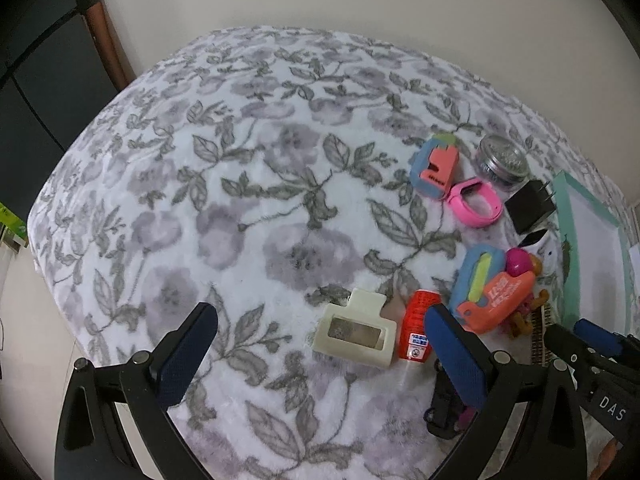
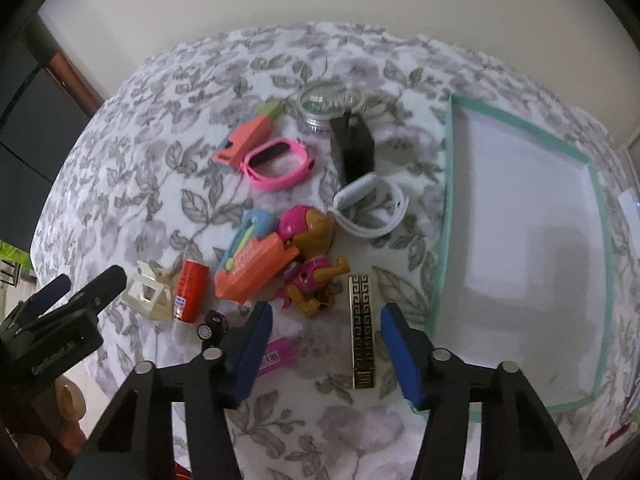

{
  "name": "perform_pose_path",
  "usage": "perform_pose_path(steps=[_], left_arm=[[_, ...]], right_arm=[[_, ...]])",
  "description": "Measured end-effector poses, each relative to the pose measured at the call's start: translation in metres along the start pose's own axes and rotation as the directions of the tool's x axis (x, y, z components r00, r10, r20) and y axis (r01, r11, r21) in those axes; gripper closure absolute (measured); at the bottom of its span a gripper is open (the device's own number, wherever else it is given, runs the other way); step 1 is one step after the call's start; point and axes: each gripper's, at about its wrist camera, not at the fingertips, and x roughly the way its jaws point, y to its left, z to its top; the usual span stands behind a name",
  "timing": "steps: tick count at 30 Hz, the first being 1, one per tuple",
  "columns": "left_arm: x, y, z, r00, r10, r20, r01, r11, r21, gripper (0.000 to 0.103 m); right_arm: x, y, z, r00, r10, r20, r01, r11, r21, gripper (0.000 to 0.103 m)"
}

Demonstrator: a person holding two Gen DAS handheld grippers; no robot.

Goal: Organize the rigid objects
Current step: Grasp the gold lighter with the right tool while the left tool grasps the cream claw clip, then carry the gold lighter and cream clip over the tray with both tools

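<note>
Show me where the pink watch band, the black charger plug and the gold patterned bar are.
pink watch band (image 2: 279, 163), right wrist view, on the near side of its loop.
black charger plug (image 2: 356, 148), right wrist view, on its black body.
gold patterned bar (image 2: 363, 330), right wrist view, on its middle.

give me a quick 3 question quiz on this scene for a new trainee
1. True or false: the right tool is shut on the black and gold case.
2. Which thing touches the pink wristband? A) the metal tin B) the smaller orange and blue toy C) the red bottle
3. Fill in: the bin with the green rim holds ____ of the loose things.

Key: 1 false, both tools are open and the case lies on the flowered cloth between the right tool's fingers. 2 B. 3 none.
</note>
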Motion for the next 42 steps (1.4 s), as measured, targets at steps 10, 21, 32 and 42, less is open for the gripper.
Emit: perform_pose_path(steps=[10, 21, 32, 42], left_arm=[[0.029, -0.009, -0.01, 0.999, -0.023, -0.036, 0.024, 0.999, 0.023, 0.001], [0.04, -0.012, -0.014, 0.999, -0.016, -0.046, 0.018, 0.999, 0.031, 0.021], [0.054, -0.011, -0.02, 0.999, -0.01, -0.046, 0.011, 0.999, 0.033, 0.031], [0.045, -0.013, -0.018, 0.998, -0.01, -0.068, 0.012, 1.0, 0.027, 0.045]], right_arm=[[0.018, -0.011, -0.006, 0.998, -0.035, -0.047, 0.036, 0.999, 0.013, 0.066], [0.041, -0.017, -0.017, 0.992, -0.053, -0.119, 0.054, 0.999, 0.006, 0.073], [0.049, -0.018, -0.019, 0.99, -0.079, -0.113, 0.075, 0.997, -0.031, 0.073], [0.045, -0.015, -0.024, 0.993, -0.072, -0.088, 0.07, 0.997, -0.028, 0.086]])
